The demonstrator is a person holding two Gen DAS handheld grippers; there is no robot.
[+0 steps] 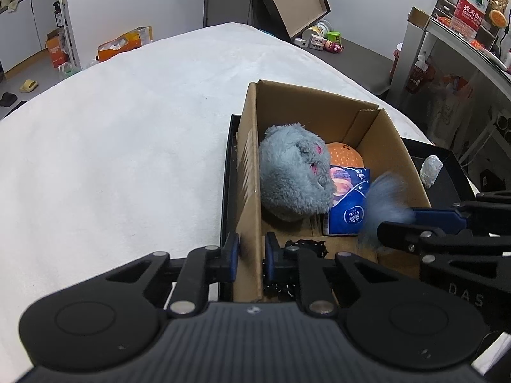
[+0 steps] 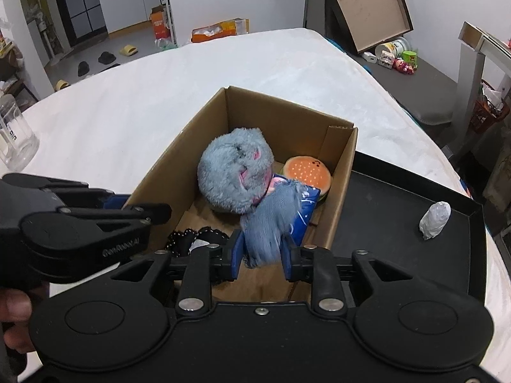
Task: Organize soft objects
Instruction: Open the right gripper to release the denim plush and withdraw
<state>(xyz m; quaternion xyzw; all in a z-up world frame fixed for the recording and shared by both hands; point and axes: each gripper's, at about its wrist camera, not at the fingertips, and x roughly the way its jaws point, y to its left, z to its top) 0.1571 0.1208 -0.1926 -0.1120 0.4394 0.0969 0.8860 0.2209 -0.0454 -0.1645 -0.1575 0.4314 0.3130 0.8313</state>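
A brown cardboard box (image 1: pixel 249 172) (image 2: pixel 166 172) stands in a black tray on the white bed. In it lie a grey-blue plush toy (image 1: pixel 292 172) (image 2: pixel 234 175), an orange burger plush (image 1: pixel 346 154) (image 2: pixel 305 172), a blue Vinda tissue pack (image 1: pixel 348 201) (image 2: pixel 303 217) and a black lace item (image 1: pixel 306 244) (image 2: pixel 191 236). My left gripper (image 1: pixel 250 255) (image 2: pixel 127 206) is shut on the box's left wall. My right gripper (image 2: pixel 263 255) (image 1: pixel 396 220) holds the plush toy's blurred fluffy limb (image 2: pixel 271 226) (image 1: pixel 385 204) between its fingers, above the box.
The black tray (image 2: pixel 399 223) (image 1: pixel 447 172) holds a white wrapped lump (image 2: pixel 434 215) (image 1: pixel 431 170) to the right of the box. A glass jar (image 2: pixel 14 134) stands on the bed at far left. A desk with a water bottle (image 1: pixel 471 3) is at right.
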